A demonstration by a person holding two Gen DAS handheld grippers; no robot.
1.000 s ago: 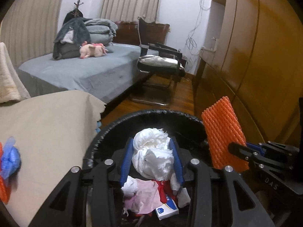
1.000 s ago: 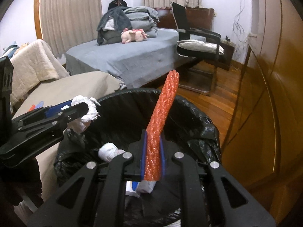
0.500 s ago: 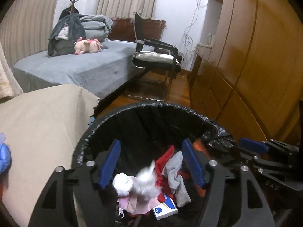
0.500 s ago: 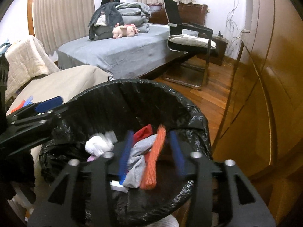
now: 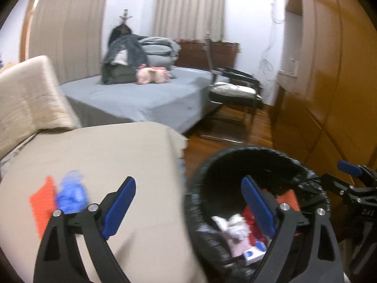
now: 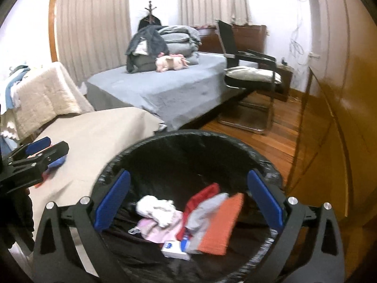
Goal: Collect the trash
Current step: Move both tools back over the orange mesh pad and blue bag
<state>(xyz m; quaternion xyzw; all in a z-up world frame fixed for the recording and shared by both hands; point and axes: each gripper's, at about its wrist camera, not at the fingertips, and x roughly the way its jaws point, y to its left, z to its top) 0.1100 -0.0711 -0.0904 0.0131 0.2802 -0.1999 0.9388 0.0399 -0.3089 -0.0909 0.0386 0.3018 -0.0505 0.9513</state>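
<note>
The right tongs [image 6: 188,202] hang over the mouth of the round bin lined with a black plastic bag [image 6: 150,146], their blue-padded jaws having just been opening and now spread wide with nothing between them. Directly below them, inside the bin, lies the trash: a flat orange ribbed foam sheet [image 6: 219,226] toward the right pad, a grey cloth scrap [image 6: 202,214] and a red piece [image 6: 202,193] just beside it, a crumpled white tissue wad [image 6: 155,208] toward the left pad resting on a pale pink piece [image 6: 157,230], and a small white carton with a blue mark [image 6: 174,250] nearest the tongs. The left tongs [image 5: 188,207] have also just been opening and stand released and empty; they straddle the bin's near rim, the right pad over the bin and the left pad over the table covered in beige cloth [image 5: 122,155]. On that table, just left of the left pad, a crumpled blue plastic wrapper [image 5: 70,195] lies touching a second orange ribbed sheet [image 5: 43,202], both blurred. Beyond both tongs stand a bed with a grey cover [image 6: 169,89] carrying folded bedding and a pink plush toy [image 6: 170,62], and a black chair with a cushion [image 6: 254,75] on the wooden floor.
</note>
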